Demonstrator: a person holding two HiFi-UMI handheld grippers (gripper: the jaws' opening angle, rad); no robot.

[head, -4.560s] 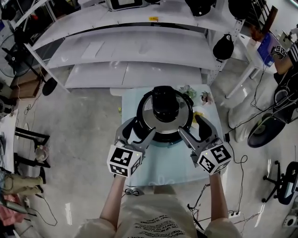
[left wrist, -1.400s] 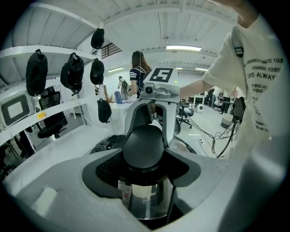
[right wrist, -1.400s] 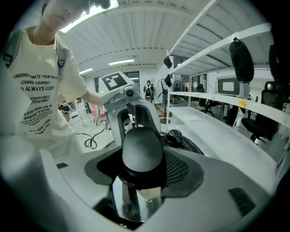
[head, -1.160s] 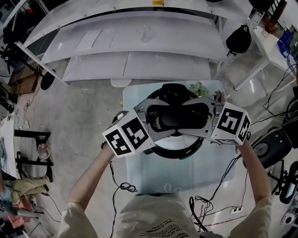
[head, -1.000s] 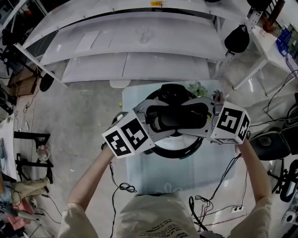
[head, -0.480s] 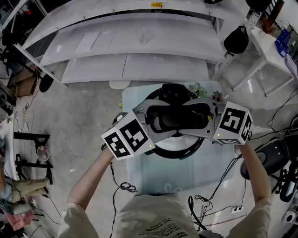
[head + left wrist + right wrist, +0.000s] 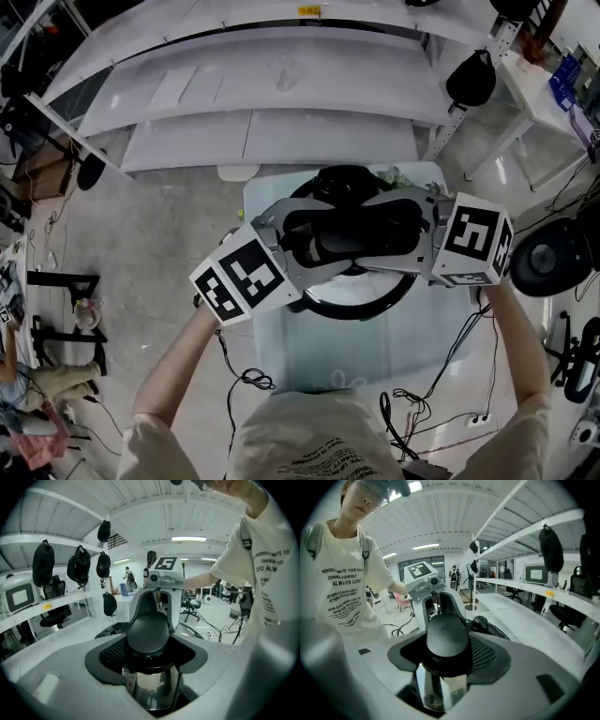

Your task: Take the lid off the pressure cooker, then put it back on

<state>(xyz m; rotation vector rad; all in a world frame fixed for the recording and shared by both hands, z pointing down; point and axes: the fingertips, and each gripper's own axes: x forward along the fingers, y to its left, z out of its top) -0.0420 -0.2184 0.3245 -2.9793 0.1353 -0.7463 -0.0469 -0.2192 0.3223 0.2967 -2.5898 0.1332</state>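
Observation:
The pressure cooker (image 7: pixel 361 305) stands on a small pale table (image 7: pixel 319 352). Its steel lid (image 7: pixel 151 686) carries a long black handle (image 7: pixel 352 230). My left gripper (image 7: pixel 292 236) is shut on the handle's left end, which also fills the space between its pads (image 7: pixel 149 644) in the left gripper view. My right gripper (image 7: pixel 414 230) is shut on the right end, seen as well from the right gripper (image 7: pixel 446 648) view. Each gripper faces the other across the handle. The lid is mostly hidden under the jaws and looks raised slightly over the pot.
White shelves (image 7: pixel 281 84) run behind the table. Small items (image 7: pixel 394 175) sit at the table's far right corner. Cables (image 7: pixel 248 377) lie on the floor by the table's near side. A black office chair (image 7: pixel 553 258) stands at the right.
Both grippers have risen slightly toward the camera with the lid handle still clamped. The left marker cube has shifted down and left in the head view.

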